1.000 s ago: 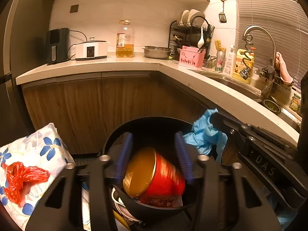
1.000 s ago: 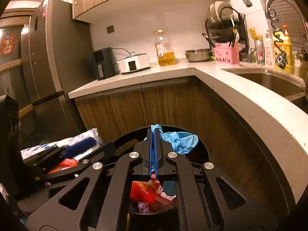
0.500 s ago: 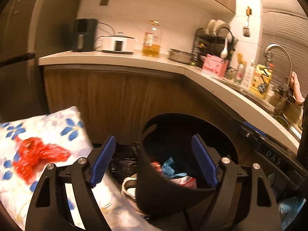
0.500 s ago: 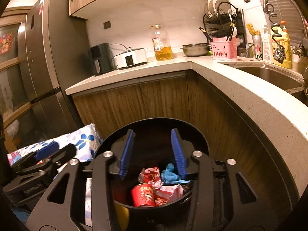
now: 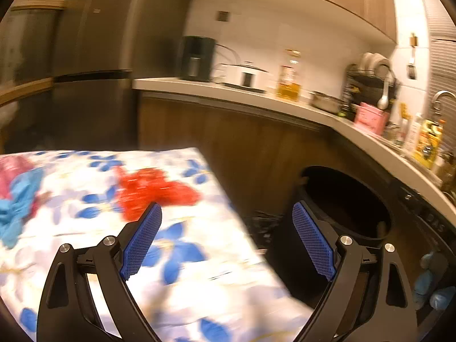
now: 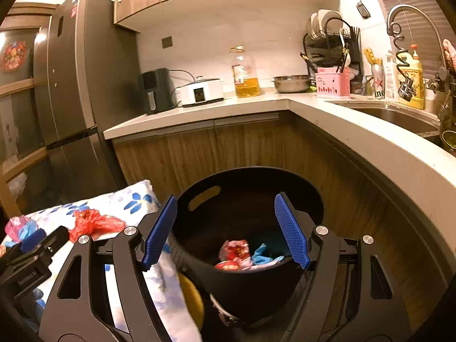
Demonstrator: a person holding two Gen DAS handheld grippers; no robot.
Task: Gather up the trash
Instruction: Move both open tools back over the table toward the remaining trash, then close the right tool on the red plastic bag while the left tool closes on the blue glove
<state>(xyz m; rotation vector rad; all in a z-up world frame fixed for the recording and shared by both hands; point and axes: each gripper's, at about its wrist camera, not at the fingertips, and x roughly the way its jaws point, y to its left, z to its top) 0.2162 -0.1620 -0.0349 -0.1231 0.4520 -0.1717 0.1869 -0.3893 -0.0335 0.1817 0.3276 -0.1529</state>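
A dim, warm-lit kitchen corner, shown from two handheld grippers. Largest, at twelve o'clock in the right wrist view, a pale stone countertop [image 6: 285,105] curves over wood-grain cabinets, with a tall grey refrigerator [image 6: 77,85] at ten o'clock. Below, at six o'clock, stands a round black plastic trash bin [image 6: 248,199] with a slot handle in its smooth wall; it likely sits just beside the cloth so scraps travel a short way. Inside lie crumpled red-and-white wrappers [image 6: 235,252] and a blue glove [image 6: 263,255], soft and creased. At eight o'clock spreads a white cloth with blue flowers [image 5: 185,256], blurred in the left wrist view. On it rest the remaining pieces: a crinkled red plastic bag [image 5: 154,191] at eleven o'clock and a blue-and-pink bundle [image 5: 17,199] at nine o'clock. The left gripper [image 5: 225,242] points toward the red bag, its ridged blue pads [image 5: 141,245] opening wide, nothing between them. The right gripper [image 6: 225,230] hangs over the bin, jaws opening, empty, apparently just after a drop
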